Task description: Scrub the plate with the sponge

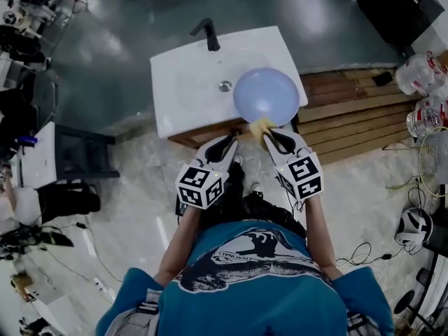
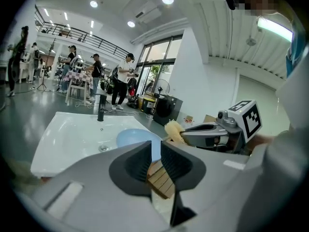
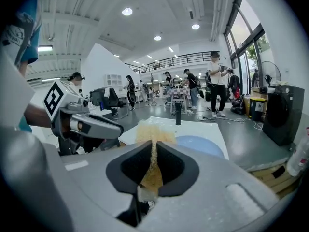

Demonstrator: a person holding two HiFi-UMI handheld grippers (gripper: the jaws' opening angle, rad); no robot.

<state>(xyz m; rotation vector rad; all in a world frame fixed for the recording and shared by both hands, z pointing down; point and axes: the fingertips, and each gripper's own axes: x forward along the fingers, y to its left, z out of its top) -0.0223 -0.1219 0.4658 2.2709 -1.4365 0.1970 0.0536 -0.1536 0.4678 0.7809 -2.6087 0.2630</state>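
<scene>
A round pale blue plate (image 1: 266,95) lies over the near right corner of the white sink (image 1: 185,75). In the left gripper view the plate (image 2: 131,137) runs up to my left gripper (image 2: 155,148), and its near rim shows in the narrow gap between the jaws, which look closed on it. My left gripper (image 1: 234,140) points at the plate's near left edge. My right gripper (image 3: 153,151) is shut on a yellow sponge (image 3: 151,132). The sponge (image 1: 260,126) touches the plate's near rim, just ahead of the right gripper (image 1: 267,136).
A black faucet (image 1: 208,33) stands at the sink's far edge, with the drain (image 1: 225,85) beside the plate. Wooden slats (image 1: 350,110) lie to the right, with plastic bottles (image 1: 420,82) beyond them. Several people stand far behind the sink (image 2: 118,83).
</scene>
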